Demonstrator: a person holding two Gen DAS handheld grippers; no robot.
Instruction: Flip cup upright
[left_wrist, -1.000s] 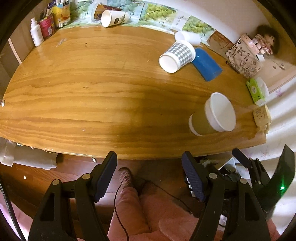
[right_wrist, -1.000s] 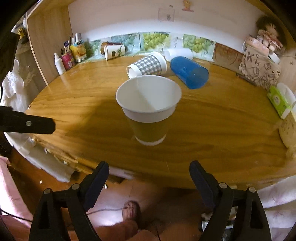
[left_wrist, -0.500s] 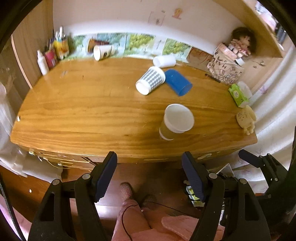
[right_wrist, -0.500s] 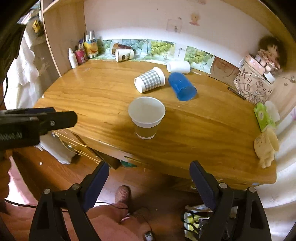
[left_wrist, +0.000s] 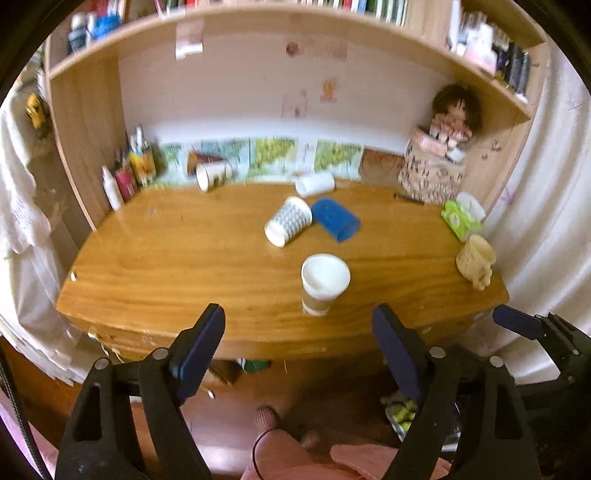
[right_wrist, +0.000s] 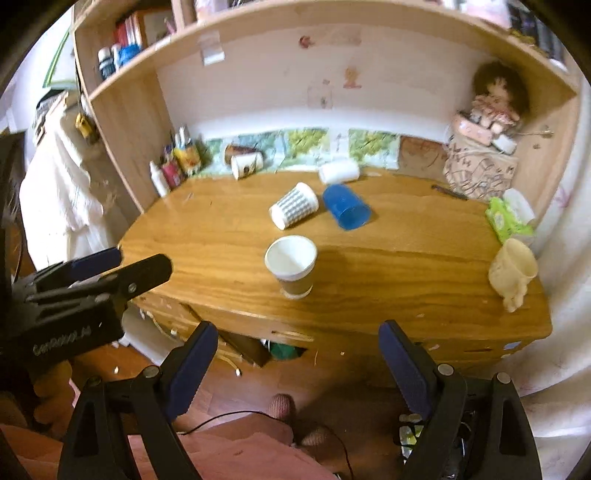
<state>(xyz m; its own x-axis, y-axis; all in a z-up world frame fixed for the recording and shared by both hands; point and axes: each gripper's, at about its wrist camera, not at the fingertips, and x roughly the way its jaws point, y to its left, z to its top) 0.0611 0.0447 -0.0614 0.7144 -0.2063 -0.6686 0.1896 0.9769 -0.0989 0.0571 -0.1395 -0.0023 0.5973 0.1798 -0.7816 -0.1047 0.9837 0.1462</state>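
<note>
A brown paper cup with a white rim (left_wrist: 323, 282) stands upright near the front edge of the wooden desk (left_wrist: 184, 266); it also shows in the right wrist view (right_wrist: 292, 265). My left gripper (left_wrist: 299, 339) is open and empty, held back from the desk over the floor. My right gripper (right_wrist: 297, 354) is open and empty too, also clear of the desk. The left gripper's side shows in the right wrist view (right_wrist: 92, 280). The right gripper shows at the right edge of the left wrist view (left_wrist: 532, 328).
A checked cup (left_wrist: 289, 220), a blue cup (left_wrist: 335, 218), a white cup (left_wrist: 314, 184) and a printed cup (left_wrist: 212, 174) lie on their sides farther back. Bottles (left_wrist: 125, 173) stand at the back left. A doll bag (left_wrist: 436, 173), tissue pack (left_wrist: 461, 218) and cream mug (left_wrist: 476, 258) sit right.
Both grippers have pulled back and up from the desk, so the whole desk and shelf now show. The brown cup stays upright in place.
</note>
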